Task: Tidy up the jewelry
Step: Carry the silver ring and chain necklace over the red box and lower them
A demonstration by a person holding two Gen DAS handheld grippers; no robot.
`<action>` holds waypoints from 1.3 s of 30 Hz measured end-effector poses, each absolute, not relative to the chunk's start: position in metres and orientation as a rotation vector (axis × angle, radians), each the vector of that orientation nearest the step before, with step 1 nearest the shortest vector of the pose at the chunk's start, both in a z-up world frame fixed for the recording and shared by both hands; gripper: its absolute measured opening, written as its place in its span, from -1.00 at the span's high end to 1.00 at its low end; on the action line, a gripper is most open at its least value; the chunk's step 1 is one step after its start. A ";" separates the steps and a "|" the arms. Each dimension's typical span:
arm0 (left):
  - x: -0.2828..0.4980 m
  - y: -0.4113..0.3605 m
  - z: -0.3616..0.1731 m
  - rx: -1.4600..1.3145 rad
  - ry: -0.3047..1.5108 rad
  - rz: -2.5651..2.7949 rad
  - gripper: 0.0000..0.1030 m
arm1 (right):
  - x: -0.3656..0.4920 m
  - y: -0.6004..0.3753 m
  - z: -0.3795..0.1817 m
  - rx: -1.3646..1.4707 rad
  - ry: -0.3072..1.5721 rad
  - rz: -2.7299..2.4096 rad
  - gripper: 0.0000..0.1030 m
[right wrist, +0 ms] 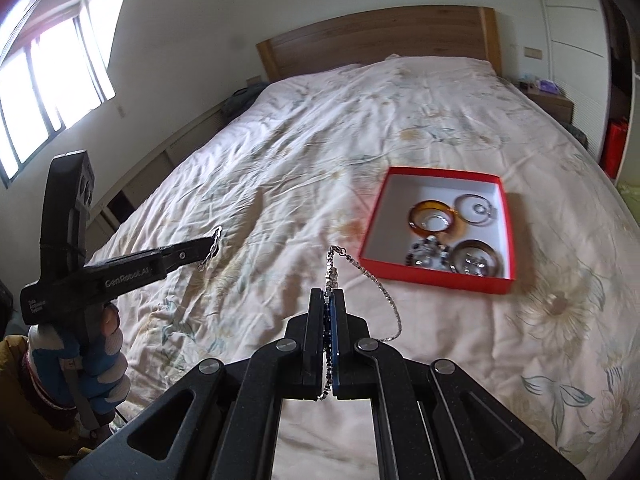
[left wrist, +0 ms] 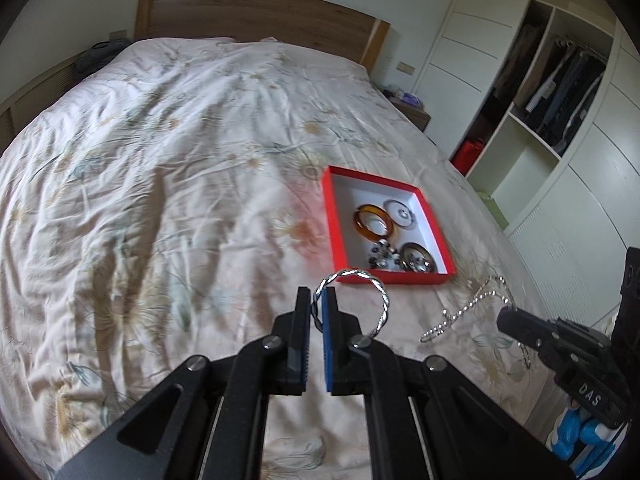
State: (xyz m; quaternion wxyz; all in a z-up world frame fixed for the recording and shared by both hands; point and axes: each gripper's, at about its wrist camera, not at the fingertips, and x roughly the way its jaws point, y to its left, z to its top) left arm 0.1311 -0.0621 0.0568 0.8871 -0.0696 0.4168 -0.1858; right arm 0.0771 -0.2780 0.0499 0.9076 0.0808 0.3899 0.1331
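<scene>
My left gripper [left wrist: 319,294] is shut on a twisted silver bangle [left wrist: 380,294], held above the bedspread just short of the red box [left wrist: 340,224]. My right gripper [right wrist: 329,295] is shut on a silver chain [right wrist: 366,272] that loops out to the right; in the left wrist view the chain [left wrist: 466,306] dangles from the right gripper [left wrist: 505,314]. The box holds an amber bangle [left wrist: 373,221], a thin silver bangle [left wrist: 401,213], a dark metal bangle [left wrist: 417,257] and a dark beaded bracelet [left wrist: 380,255]. The box also shows in the right wrist view [right wrist: 374,216].
The box lies on a large bed with a floral cover [left wrist: 180,160] and a wooden headboard [left wrist: 256,16]. An open wardrobe [left wrist: 560,92] stands to the right, a bedside table [left wrist: 412,108] by it. A window [right wrist: 44,92] is on the left wall.
</scene>
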 end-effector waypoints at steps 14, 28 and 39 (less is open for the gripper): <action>0.177 -0.131 0.038 -0.083 0.925 -0.458 0.91 | 0.123 -0.344 0.048 0.179 0.791 0.200 0.95; 0.289 -0.227 -0.008 0.010 0.969 -0.487 0.91 | 0.243 -0.394 0.003 0.167 0.818 0.135 0.95; 0.379 -0.262 -0.053 0.053 0.984 -0.421 0.91 | 0.296 -0.404 -0.046 0.164 0.862 0.117 0.95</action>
